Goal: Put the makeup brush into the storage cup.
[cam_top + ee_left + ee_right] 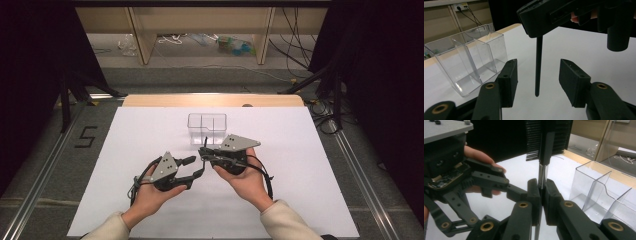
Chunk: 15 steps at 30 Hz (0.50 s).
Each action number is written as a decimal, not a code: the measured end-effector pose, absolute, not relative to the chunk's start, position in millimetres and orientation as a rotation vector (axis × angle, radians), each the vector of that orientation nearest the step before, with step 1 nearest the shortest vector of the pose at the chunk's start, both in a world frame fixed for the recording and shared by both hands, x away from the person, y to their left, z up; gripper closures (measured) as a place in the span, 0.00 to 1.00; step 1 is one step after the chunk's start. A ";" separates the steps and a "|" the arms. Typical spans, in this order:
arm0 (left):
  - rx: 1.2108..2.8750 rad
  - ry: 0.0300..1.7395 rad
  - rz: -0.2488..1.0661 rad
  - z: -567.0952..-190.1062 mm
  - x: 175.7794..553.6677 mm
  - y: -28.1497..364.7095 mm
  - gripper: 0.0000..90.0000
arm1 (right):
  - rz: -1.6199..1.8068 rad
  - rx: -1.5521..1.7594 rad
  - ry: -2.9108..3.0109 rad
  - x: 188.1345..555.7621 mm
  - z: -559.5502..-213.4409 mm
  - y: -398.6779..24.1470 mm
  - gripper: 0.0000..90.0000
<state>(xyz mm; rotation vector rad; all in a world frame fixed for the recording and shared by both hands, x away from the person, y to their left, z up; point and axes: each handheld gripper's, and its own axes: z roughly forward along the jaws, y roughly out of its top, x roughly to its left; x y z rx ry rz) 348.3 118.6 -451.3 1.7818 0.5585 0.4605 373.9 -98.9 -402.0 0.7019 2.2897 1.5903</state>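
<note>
Item: thin dark comb [548,138], upright in your right tongs [541,195], clamped on its slim handle [538,66]. Left tongs [537,80] half-wide, flanking the handle's tip, untouched. Likely light, stiff, slippery; grip low on the shaft. Clear divided box [207,128] sits just behind on the desk [300,150].

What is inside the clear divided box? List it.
The clear divided box holds nothing visible: its compartments show bare walls and floor through the plastic. In the right gripper view, the right gripper covers part of its near lower corner.
</note>
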 end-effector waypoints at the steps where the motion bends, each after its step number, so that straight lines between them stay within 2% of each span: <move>1: 1.780 0.552 0.454 -451.7 349.1 117.1 0.57 | 1.589 0.702 2.288 373.6 -401.6 -98.9 0.95; 8: 1.783 0.545 0.452 -452.3 352.0 109.0 0.64 | 1.586 0.707 2.288 372.5 -401.0 -98.5 0.95; 15: 1.760 0.558 0.461 -449.9 354.5 107.7 0.77 | 1.600 0.704 2.273 372.3 -400.2 -98.2 0.95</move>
